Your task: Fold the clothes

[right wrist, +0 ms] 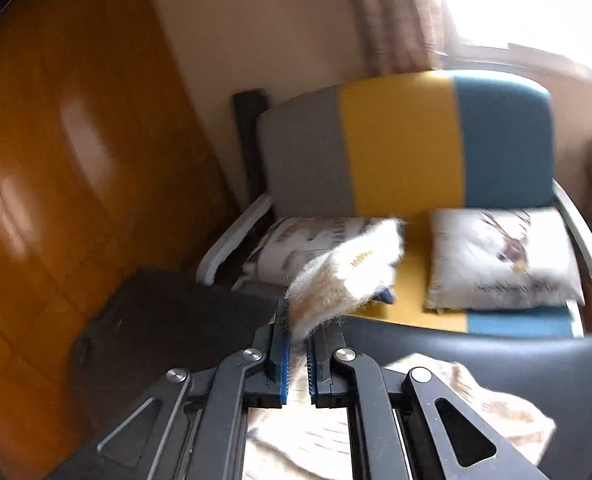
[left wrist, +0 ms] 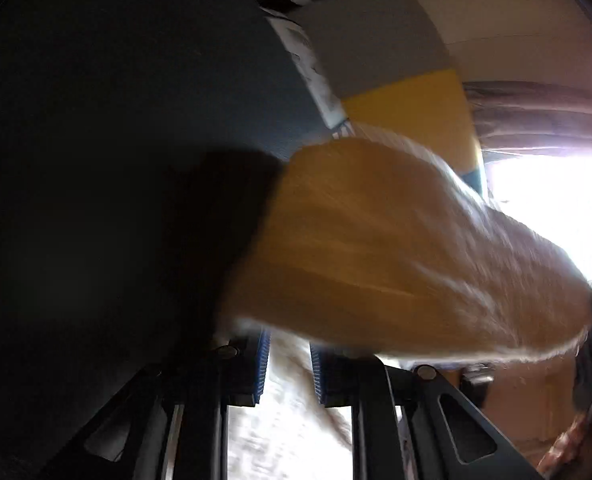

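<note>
we're pinching the cream garment (right wrist: 343,276) in both the left tongs (left wrist: 290,356) and right tongs (right wrist: 297,356), jaws clamping thin edges; fast blurry lifting is risking cloth slipping out ahead of the fingertips.

Blown-out window (right wrist: 527,4) glare, dim left side — motion blur, fisheye-bent edges.

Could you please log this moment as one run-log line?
task: fold clothes | left gripper: shut on cream garment | right gripper: shut on cream garment | garment lifted | backdrop: striped sofa
</note>
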Available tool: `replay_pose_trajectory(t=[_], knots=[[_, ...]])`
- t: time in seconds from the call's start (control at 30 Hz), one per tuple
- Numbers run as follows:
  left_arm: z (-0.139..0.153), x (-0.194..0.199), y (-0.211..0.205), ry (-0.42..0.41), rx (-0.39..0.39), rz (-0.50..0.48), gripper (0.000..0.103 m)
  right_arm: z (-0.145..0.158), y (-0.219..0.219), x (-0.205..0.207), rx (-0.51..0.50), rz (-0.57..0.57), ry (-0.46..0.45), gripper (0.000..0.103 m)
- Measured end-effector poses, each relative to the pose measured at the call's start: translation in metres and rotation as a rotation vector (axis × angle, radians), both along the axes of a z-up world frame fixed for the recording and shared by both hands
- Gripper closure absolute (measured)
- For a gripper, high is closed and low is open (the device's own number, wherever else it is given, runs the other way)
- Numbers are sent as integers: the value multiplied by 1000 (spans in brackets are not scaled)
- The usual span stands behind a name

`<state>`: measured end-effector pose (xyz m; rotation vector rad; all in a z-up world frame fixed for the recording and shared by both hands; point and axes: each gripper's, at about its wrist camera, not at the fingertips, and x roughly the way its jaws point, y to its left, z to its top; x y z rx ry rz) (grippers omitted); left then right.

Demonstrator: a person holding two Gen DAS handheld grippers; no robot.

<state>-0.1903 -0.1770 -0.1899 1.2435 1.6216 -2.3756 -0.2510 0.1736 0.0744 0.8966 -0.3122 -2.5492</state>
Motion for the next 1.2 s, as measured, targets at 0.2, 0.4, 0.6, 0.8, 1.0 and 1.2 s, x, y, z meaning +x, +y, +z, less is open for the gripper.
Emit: replay_pose_trajectory(t=[0.2, 0.4, 0.6, 0.8, 1.0, 1.2], knots=[[1, 1, 15, -1, -108, -54, 88, -138, 119, 20, -171, -230, -267, 96], [10, 2, 31, 16, -173, -130, 88, -244, 171, 54, -353, -297, -415, 92], [15, 22, 35, 100, -42, -169, 87, -277, 198, 71, -710, -282, -380, 49], [18, 6, 34, 103, 18, -127, 83, -265, 201, 54, -630, -365, -348, 48], [31, -12, 54, 110, -114, -159, 90, -214, 173, 41, -182, -350, -247, 95], [36, -11, 64, 92, -240, -266, 90, -210, 191, 47, -93, -387, -226, 95]])
